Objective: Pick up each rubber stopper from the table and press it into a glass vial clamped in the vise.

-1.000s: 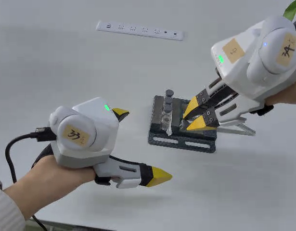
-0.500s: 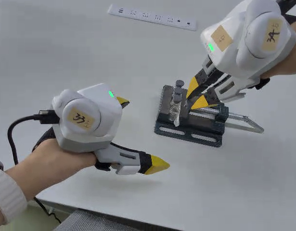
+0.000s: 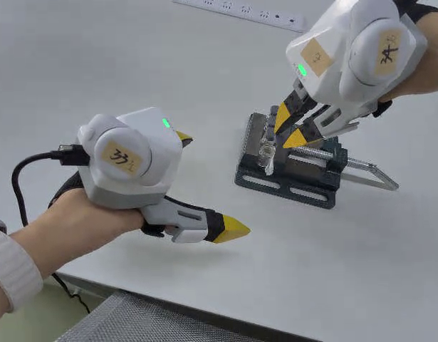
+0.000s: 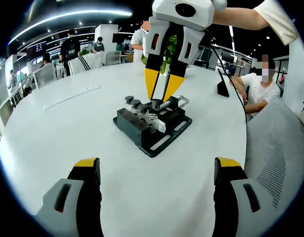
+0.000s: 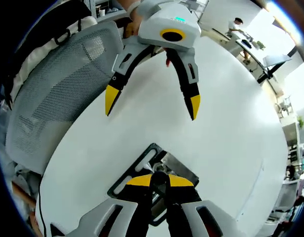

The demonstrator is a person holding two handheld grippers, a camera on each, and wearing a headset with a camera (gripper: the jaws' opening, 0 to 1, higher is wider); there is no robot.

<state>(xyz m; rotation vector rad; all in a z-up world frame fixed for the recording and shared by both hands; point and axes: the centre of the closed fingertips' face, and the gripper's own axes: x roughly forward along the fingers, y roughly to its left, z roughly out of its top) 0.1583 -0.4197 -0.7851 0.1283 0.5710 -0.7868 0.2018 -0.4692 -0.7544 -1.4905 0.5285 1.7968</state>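
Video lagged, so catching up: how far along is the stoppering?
Done: three vials in the vise look stoppered. In hand: the right gripper holds a rubber stopper at the end of the row. Remaining: seating it; the left gripper hangs open.

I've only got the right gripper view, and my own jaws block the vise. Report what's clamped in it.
Observer: Left gripper view: three dark stoppers stand in a row on glass vials in the vise.
Operator: Place my tips against that row.
Observer: The right gripper is down at the vise, beside the row on its screw side; contact I cannot tell.
Operator: Locate the handle.
Observer: Head view: the vise handle sticks out away from the left gripper.
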